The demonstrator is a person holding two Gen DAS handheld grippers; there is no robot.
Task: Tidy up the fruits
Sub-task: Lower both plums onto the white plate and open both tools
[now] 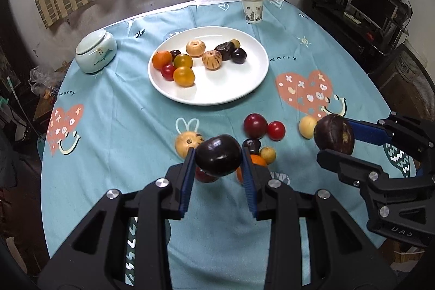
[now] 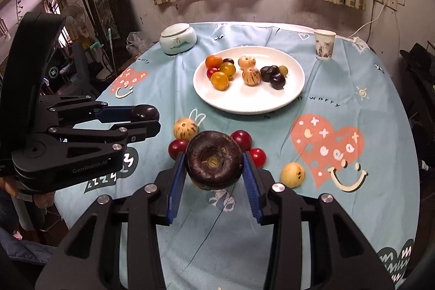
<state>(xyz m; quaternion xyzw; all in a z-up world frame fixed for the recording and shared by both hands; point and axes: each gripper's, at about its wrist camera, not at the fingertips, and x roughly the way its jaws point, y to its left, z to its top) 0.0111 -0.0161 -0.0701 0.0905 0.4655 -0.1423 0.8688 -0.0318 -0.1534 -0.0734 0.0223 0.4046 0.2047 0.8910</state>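
My left gripper (image 1: 218, 154) is shut on a dark purple plum (image 1: 218, 159) and holds it above the blue tablecloth. To its right, my right gripper (image 1: 335, 139) is shut on a dark brown round fruit (image 1: 334, 133). The right wrist view shows that brown fruit (image 2: 213, 162) between the blue pads of the right gripper (image 2: 213, 156), and the left gripper (image 2: 152, 117) with its plum (image 2: 145, 112) at the left. A white plate (image 1: 244, 89) further back holds several orange, tan and dark fruits. Loose fruits lie below the grippers: a red plum (image 1: 255, 125), a cherry tomato (image 1: 276, 130), a yellow fruit (image 1: 307, 127).
A pale ceramic lidded jar (image 1: 95, 50) stands left of the plate. A paper cup (image 1: 252, 9) stands at the table's far edge, near a white cable. The round table drops off on all sides. A dark shelf with a screen (image 1: 372, 4) stands at the right.
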